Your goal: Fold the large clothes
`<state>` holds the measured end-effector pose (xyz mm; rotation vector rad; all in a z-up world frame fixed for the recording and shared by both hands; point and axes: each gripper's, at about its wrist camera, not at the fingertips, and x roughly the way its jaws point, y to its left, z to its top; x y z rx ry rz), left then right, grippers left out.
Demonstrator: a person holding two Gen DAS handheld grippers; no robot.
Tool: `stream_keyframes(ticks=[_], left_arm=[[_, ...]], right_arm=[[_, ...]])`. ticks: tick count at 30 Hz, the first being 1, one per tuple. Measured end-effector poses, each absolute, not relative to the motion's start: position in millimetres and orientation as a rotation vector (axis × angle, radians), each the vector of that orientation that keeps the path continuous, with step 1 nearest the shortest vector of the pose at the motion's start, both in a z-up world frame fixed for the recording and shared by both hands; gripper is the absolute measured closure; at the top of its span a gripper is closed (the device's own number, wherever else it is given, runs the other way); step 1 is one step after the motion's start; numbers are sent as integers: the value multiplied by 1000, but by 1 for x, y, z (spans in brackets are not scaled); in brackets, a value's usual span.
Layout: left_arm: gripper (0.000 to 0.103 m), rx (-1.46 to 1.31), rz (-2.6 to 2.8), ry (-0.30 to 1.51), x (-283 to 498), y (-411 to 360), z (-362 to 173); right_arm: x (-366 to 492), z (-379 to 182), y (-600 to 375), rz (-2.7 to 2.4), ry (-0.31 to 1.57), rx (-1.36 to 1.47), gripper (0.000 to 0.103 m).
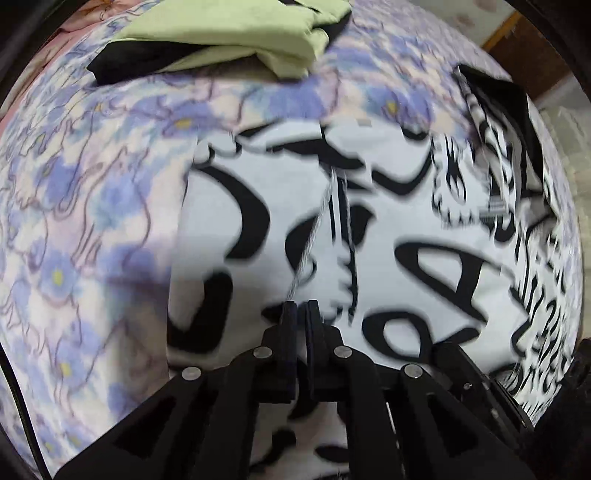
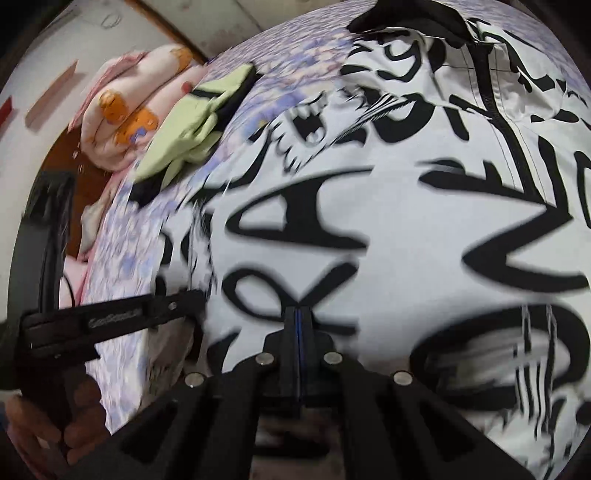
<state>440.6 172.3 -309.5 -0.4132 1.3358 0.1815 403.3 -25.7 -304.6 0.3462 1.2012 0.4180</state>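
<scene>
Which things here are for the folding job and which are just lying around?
For the job:
- black-and-white printed garment
- left gripper
- right gripper

Just lying about:
- folded green and black clothes
- pink bear-print blanket
- floral bedsheet under everything

We are in a home bedroom: floral bedsheet [image 1: 92, 192] fills the frame, folded green garment [image 1: 236, 33] at top, pink quilt [image 2: 122, 110] upper left, right view.
</scene>
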Motion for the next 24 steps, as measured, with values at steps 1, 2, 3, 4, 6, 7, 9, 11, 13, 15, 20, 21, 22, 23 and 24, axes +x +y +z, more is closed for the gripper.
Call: stream_keyframes(ticks=[1,2,3,4,6,7,9,11,13,15,20,21,22,23,24], left_arm=[[99,-427,184,1328,445,176,-311],[99,-431,192,1317,450,180,-311],[99,-420,202,1307,453,182,-311],[99,-399,212,1289,457,183,-310],[98,-370,230,1263,465,183,-308],[98,-353,248,1256,468,185,-308],[98,-353,249,1257,474,188,-309],[98,-354,255,1250,478,191,-309],[98,-327,260,1243,473,191,-311],[98,-294,273,1238,474,192,-309],[98,-269,378,1209,469,192,-305],[98,-267,384,1203,462,192,-301],[98,-258,392,1198,460,189,-299],[98,-253,390,1196,455,186,-296],[98,-253,376,1195,451,181,-293]], right_arm=[[409,-305,-30,408,1188,353,103],[413,-303,-36,399,1178,351,103],[418,-302,-40,388,1165,345,103],[422,-301,-42,383,1156,341,103],[429,-299,-52,368,1143,333,103],[431,-298,-56,360,1139,327,103],[433,-297,-67,326,1133,303,103],[434,-296,-79,300,1129,304,103],[433,-294,-90,282,1122,298,103],[430,-293,-103,225,1126,251,103],[421,-295,-152,12,1151,198,103],[416,-293,-169,-40,1142,210,103],[412,-290,-180,-43,1130,250,103],[409,-288,-185,-78,1128,249,103],[404,-283,-194,-157,1121,215,103]])
